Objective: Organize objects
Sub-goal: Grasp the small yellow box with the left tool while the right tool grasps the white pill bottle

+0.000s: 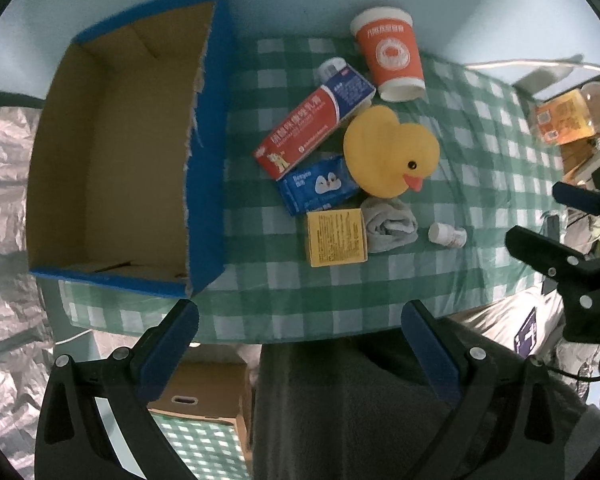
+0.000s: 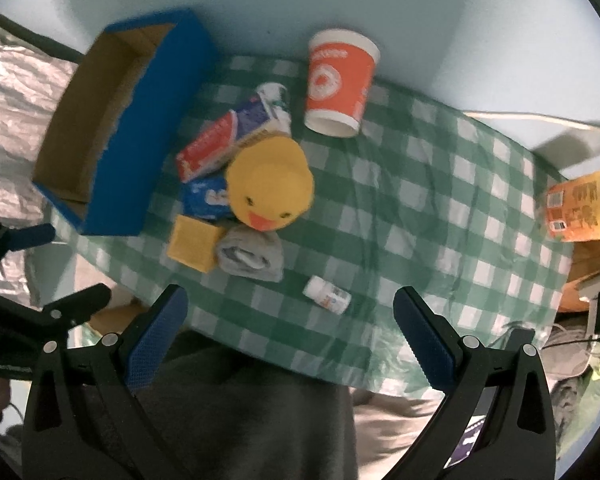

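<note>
Both the left gripper [image 1: 300,320] and right gripper [image 2: 290,308] hover with jaws apart, holding nothing; the yellow duck [image 1: 392,152] sits among small packages on the checked worktop [image 1: 480,160], beside the blue box [image 1: 208,128].

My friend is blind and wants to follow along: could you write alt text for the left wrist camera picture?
A blue cardboard box, open and empty, sits at the left of a green checked tablecloth. Beside it lie a yellow rubber duck, an orange paper cup, small cartons, a rolled grey cloth and a little white bottle. The open left gripper hovers near the table's front edge.
</note>
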`<state>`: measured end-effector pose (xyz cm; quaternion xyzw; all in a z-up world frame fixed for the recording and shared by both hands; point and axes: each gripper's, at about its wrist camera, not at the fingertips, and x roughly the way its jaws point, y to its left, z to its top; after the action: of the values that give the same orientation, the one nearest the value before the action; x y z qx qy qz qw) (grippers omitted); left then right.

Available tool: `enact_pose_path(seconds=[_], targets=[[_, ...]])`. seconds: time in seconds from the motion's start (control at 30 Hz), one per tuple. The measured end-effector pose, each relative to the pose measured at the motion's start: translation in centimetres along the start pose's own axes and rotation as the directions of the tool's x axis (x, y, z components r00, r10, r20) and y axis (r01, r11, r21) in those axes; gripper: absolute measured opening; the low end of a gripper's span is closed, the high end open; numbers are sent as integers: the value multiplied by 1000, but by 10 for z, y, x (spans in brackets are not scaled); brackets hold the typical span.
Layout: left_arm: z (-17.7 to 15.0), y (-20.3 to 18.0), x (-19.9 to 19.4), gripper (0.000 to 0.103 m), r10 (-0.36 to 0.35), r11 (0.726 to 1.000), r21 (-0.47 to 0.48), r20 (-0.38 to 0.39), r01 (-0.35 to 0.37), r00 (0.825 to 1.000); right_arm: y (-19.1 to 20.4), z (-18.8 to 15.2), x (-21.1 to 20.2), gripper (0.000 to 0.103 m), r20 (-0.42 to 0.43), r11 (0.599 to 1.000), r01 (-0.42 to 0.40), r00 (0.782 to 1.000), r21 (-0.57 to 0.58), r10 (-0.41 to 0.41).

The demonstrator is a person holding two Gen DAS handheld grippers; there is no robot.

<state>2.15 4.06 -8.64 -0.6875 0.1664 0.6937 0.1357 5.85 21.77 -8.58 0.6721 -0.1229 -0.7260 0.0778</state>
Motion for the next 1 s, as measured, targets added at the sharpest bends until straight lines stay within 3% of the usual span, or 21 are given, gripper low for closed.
enact_pose_path(seconds=[0.27,0.53,0.87,1.0], targets=[[5,-11,30,102,17,1000,9,-35,-17,999,-29,-17,29,102,-53,999,-2,999,-53,-1],[14,-21,45,102,-25,999,-26,-19,24,1000,-44,-31,60,102,-76,994,-20,997,-104,12],[22,-30,75,102,-14,999,-43,-57,11,998,-40,-42,101,97,-42,979,20,999,-202,-29],[24,-31,86,102,3,998,-62,-66,-8,998,-47,-42,116,96,-82,990,33,996,-139,-44]])
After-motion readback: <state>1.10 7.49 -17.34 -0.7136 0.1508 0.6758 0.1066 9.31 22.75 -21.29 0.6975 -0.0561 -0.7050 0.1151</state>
